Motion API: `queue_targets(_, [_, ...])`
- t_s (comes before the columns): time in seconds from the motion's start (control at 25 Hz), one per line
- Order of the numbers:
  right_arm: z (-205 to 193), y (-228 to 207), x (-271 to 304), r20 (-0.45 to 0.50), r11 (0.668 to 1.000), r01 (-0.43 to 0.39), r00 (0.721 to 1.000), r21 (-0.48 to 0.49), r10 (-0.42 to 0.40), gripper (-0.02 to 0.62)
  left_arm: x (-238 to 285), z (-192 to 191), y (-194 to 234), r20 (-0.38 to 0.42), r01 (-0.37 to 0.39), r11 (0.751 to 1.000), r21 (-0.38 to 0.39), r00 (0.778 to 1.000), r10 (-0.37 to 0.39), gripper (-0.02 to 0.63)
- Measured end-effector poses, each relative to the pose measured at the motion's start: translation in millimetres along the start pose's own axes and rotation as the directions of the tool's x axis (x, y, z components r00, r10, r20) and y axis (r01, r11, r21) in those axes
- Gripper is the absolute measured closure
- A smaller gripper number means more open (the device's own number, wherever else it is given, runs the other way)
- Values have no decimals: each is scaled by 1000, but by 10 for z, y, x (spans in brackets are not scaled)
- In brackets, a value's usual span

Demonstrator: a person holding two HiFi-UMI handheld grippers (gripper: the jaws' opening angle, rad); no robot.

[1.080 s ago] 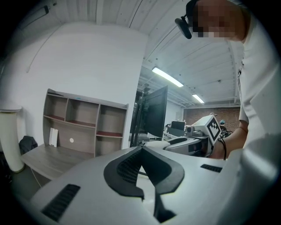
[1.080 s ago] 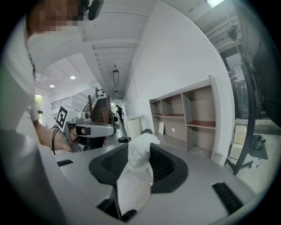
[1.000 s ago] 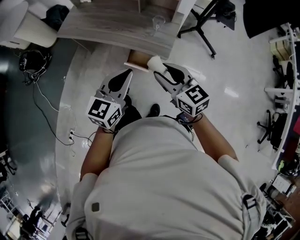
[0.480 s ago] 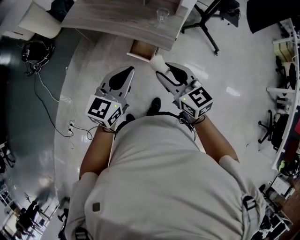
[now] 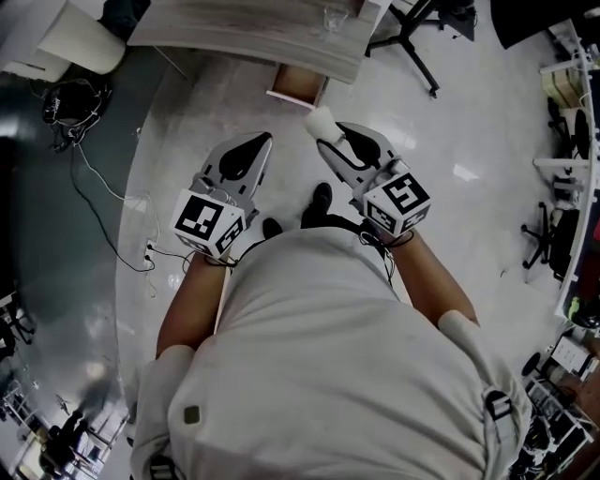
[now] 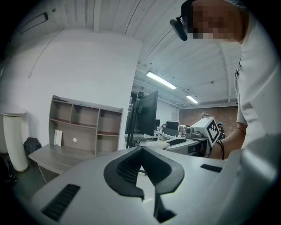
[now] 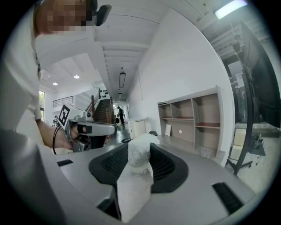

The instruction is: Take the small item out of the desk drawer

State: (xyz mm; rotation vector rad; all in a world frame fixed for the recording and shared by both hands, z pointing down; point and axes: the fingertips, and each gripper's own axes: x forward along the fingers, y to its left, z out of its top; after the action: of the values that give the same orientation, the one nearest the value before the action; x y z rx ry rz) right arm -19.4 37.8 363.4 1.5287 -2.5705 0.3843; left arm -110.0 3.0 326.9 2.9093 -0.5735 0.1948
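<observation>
In the head view my right gripper is shut on a small white crumpled item, held in the air over the floor, short of the desk. The right gripper view shows that white wad pinched between the dark pads. My left gripper is beside it at the left, jaws shut and with nothing in them; its pads meet at the tips. The wooden drawer stands pulled out under the grey desk, a short way beyond both grippers.
A clear glass stands on the desk near its right end. An office chair base is right of the desk. Cables trail over the floor at the left. An open shelf unit stands on the desk's far side.
Both grippers have drawn back from the desk; the desk and open drawer have slid toward the top of the view. The white item stays in the right gripper.
</observation>
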Motion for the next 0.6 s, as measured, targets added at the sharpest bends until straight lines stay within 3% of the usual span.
queue_targets(0.6, [-210, 1107, -105, 31, 996, 91, 995, 11, -92, 431, -1204, -230, -68, 10, 53, 999, -7, 999, -53, 591])
